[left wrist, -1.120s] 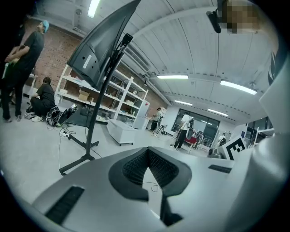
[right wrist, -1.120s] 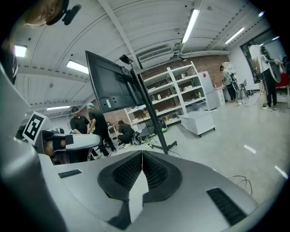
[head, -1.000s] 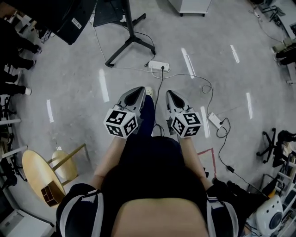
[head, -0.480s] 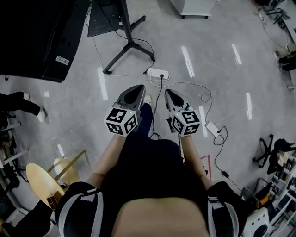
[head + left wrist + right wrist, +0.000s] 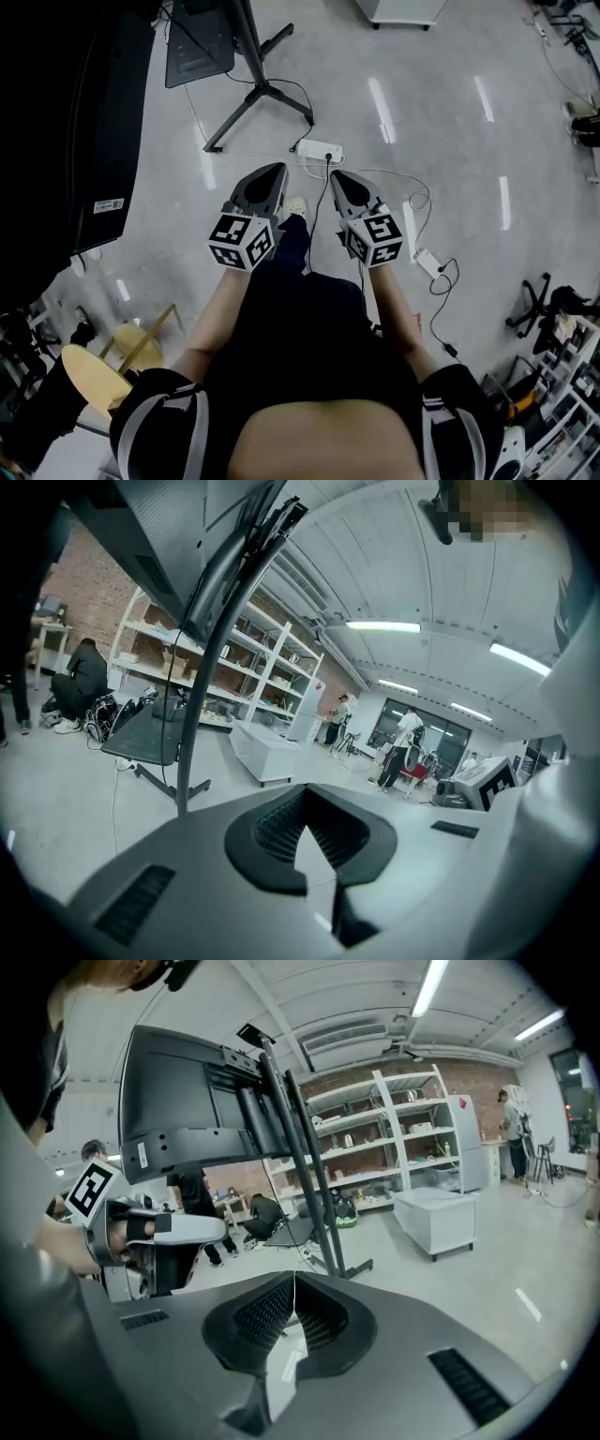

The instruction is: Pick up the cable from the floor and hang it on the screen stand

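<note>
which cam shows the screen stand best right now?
Right gripper view: the screen stand shows nearly whole, from the screen back down the pole to the floor legs. Head view gives only the legs and lower pole from above. Left gripper view has the pole close, with the screen cropped.

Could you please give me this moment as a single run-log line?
phase: pre-grasp | left gripper: jaws shut, empty | right gripper: jaws shut, empty | cable: on floor
</note>
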Tool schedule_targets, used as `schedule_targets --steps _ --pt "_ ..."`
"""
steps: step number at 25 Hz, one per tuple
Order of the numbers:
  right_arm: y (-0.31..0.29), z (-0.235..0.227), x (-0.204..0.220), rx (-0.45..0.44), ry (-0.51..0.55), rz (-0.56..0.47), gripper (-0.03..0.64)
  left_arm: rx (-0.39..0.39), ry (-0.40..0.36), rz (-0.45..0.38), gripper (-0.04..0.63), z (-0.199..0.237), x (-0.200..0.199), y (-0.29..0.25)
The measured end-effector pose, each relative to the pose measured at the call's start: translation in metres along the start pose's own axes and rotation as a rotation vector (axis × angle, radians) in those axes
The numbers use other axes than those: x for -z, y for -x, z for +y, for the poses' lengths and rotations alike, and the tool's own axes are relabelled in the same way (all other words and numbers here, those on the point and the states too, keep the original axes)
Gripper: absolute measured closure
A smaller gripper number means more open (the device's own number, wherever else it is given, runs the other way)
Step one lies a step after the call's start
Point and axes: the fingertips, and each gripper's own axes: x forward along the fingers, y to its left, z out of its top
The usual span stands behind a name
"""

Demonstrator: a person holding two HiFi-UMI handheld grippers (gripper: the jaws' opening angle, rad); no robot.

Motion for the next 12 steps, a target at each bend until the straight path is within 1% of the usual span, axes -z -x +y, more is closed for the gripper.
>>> schedule_targets --steps 4,8,12 --pt "-0.040 -0.014 -0.001 -0.042 0.112 0.039 0.597 -0.019 0.017 -0.010 0.592 0.028 -0.008 -0.022" --pt "-0.075 -0.025 0.003 -0.085 0.184 0.081 0.597 -0.039 0.013 -0.014 0.592 0.051 -0.009 -0.034" --pt "-0.110 -0.033 0.013 -0.134 0.238 0.118 0.597 -0.066 0.023 -0.008 0.592 0.076 0.001 -0.046"
